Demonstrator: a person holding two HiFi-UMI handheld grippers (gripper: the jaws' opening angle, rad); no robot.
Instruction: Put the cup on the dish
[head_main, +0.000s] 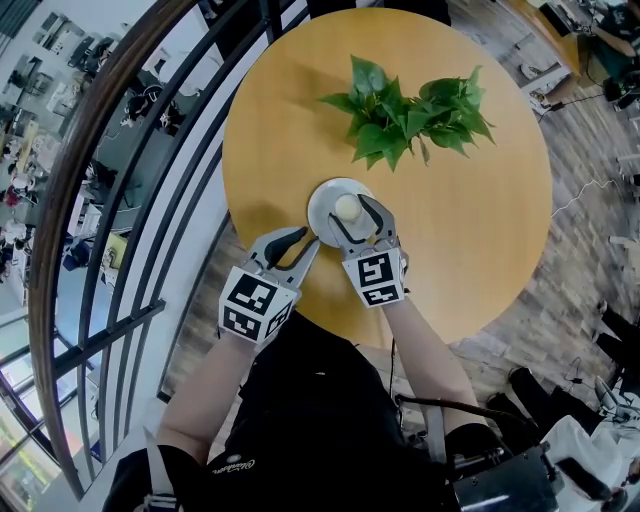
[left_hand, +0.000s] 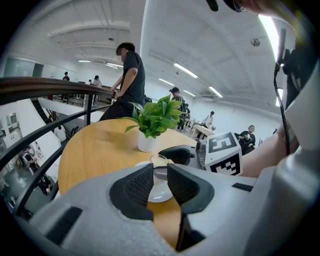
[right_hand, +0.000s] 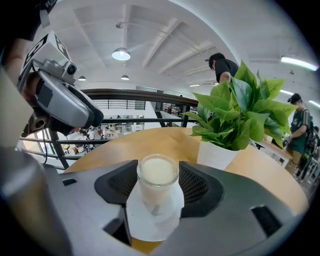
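1. Nearest you is the left gripper, at the near-left side of the dish. Its tips are just beside the rim. The jaws stand a slim gap apart with nothing between them; only the dish edge shows through the gap.
2. Next is the right gripper, reaching over the dish from its near side. Its jaws are closed against both sides of the cup, with the pads up near the rim.
3. The cup is upright with a milky fill and its long axis vertical. It sits about mid-dish, dead ahead between your right jaws. The base looks to meet the dish, but you cannot be sure the weight is fully down.
4. Judgement: the placing looks all but done. The next move likely turns on that vertical axis. Open the jaws sideways, then back out toward yourself without nudging the cup. The right gripper owns this; the left is nearer you but idle.
5. Beyond the dish is the potted plant, apart from it on the counter.
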